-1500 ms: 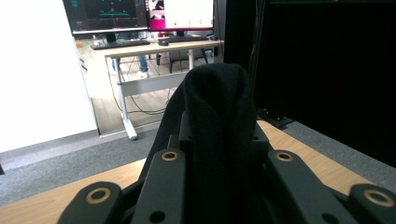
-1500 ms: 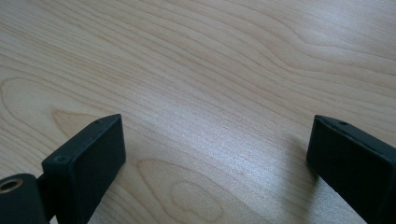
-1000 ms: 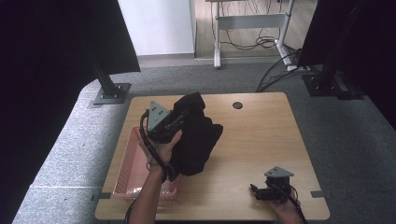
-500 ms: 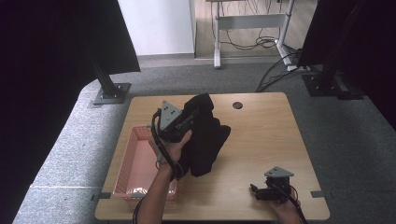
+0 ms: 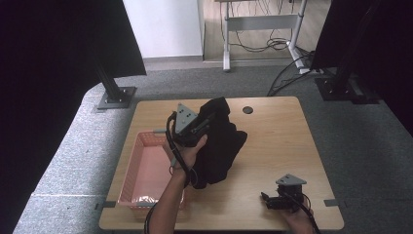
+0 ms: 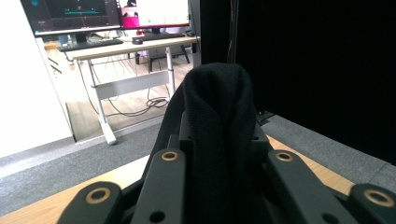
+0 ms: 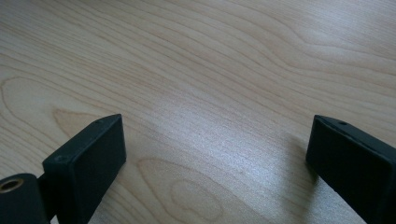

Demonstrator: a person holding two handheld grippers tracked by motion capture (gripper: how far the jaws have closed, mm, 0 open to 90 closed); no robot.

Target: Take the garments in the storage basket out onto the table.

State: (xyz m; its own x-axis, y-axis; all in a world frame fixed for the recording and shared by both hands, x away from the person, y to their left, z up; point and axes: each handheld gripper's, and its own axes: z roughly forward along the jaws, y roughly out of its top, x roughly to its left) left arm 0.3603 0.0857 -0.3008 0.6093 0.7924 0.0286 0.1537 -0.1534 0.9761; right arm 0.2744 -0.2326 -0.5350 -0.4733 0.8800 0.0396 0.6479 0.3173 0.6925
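left gripper [image 5: 207, 122]: pinching black cloth [image 5: 219, 146], hanging long-axis down over table [image 5: 272, 146], just right of pink basket [image 5: 141, 168] | right gripper [image 5: 272, 201]: spread, empty, probably resting on table, well apart

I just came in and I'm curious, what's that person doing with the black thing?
A person's left gripper is clamped on a black knitted cloth garment, holding it up over the light wooden table, beside a pink plastic basket. The right gripper rests open and empty near the table's front edge.
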